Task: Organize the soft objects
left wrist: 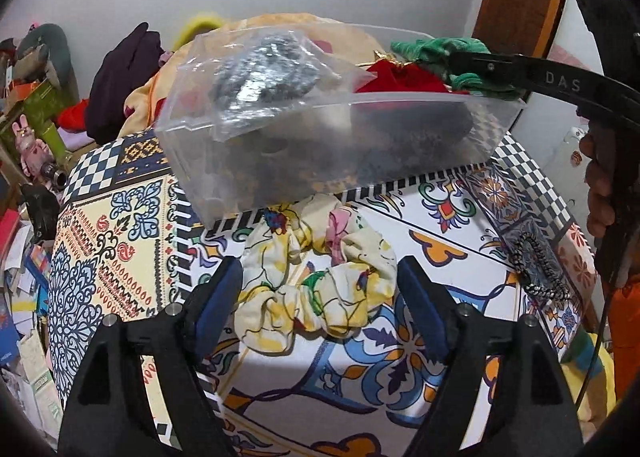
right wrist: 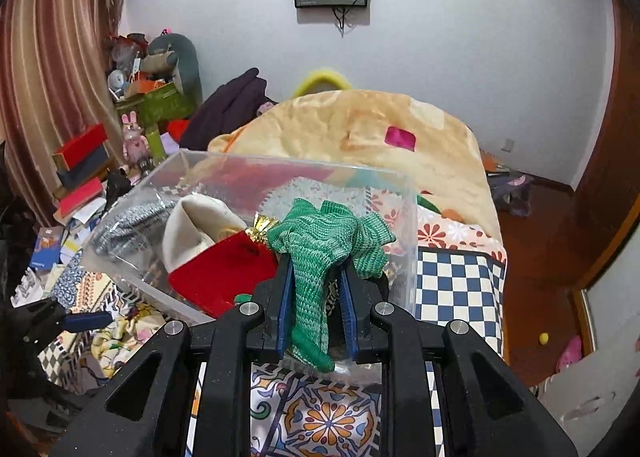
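Note:
A clear plastic box [left wrist: 400, 153] stands on the patterned table; it also shows in the right wrist view [right wrist: 132, 193]. In it lie a red pouch [right wrist: 224, 273], a white cloth [right wrist: 188, 229] and a grey item in a clear bag [left wrist: 260, 81]. My right gripper [right wrist: 314, 285] is shut on a green knitted cloth [right wrist: 320, 241] and holds it over the box's near rim. My left gripper [left wrist: 320, 281] is open, its jaws on either side of a floral scrunchie [left wrist: 316, 277] that lies on the table in front of the box.
A black-and-white braided band [left wrist: 540, 269] lies on the table at the right. The table's patterned cloth [left wrist: 120, 225] drops off at the left to a cluttered floor [left wrist: 20, 297]. A bed with an orange blanket [right wrist: 360, 129] stands behind the box.

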### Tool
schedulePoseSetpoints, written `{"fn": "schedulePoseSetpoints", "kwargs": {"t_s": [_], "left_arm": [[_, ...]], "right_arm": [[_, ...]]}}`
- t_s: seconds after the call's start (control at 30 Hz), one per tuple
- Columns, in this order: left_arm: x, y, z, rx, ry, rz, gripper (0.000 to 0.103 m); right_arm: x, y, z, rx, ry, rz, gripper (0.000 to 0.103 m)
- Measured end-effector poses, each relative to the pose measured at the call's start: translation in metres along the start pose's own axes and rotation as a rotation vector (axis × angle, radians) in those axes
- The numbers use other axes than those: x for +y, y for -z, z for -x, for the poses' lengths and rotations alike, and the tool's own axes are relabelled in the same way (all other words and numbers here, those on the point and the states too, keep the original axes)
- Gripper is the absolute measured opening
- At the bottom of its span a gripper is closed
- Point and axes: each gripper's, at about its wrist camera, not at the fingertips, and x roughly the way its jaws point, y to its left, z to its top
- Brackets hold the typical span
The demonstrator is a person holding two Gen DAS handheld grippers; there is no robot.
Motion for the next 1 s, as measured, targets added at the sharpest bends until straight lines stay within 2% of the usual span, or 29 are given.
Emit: {"fn": "schedulePoseSetpoints", "kwargs": {"t_s": [0.1, 0.17, 0.3, 0.33, 0.37, 0.47, 0.5, 0.57, 0.67, 0.83, 1.0], "left_arm": [[-0.008, -0.001, -0.004, 0.003, 0.003, -0.008, 0.068], [-0.009, 0.0, -0.006, -0.004, -0.006, -0.013, 0.063], [-0.012, 0.001, -0.005, -0.012, 0.001, -0.02, 0.05], [-0.012, 0.002, -0.004, -0.012, 0.003, -0.022, 0.044], [-0.01, 0.004, -0.001, -0.014, 0.006, -0.022, 0.038], [-0.005, 0.006, 0.002, -0.016, 0.03, -0.015, 0.029], [-0.004, 0.007, 0.003, -0.016, 0.04, -0.011, 0.028], [-0.003, 0.009, 0.005, -0.018, 0.047, -0.008, 0.025], [-0.004, 0.014, 0.009, -0.021, 0.048, -0.008, 0.023], [-0.007, 0.019, 0.018, -0.034, 0.052, -0.003, 0.019], [-0.011, 0.022, 0.044, -0.086, 0.055, -0.012, 0.019]], "right_arm": [[-0.002, 0.0, 0.005, 0.003, 0.01, -0.002, 0.033], [-0.005, 0.0, 0.011, -0.008, 0.009, -0.008, 0.048], [-0.007, 0.005, 0.031, -0.044, 0.004, -0.015, 0.059], [-0.008, 0.007, 0.036, -0.054, 0.004, -0.016, 0.06], [-0.008, 0.008, 0.04, -0.06, 0.001, -0.018, 0.061], [-0.009, 0.016, 0.052, -0.068, -0.02, -0.027, 0.062], [-0.008, 0.02, 0.055, -0.067, -0.024, -0.026, 0.065], [-0.005, 0.03, 0.061, -0.065, -0.026, -0.027, 0.076], [-0.002, 0.046, 0.059, -0.028, -0.04, -0.024, 0.076], [0.006, 0.08, 0.043, 0.086, -0.078, -0.023, 0.076], [0.014, 0.102, 0.032, 0.16, -0.085, 0.009, 0.075]]}}
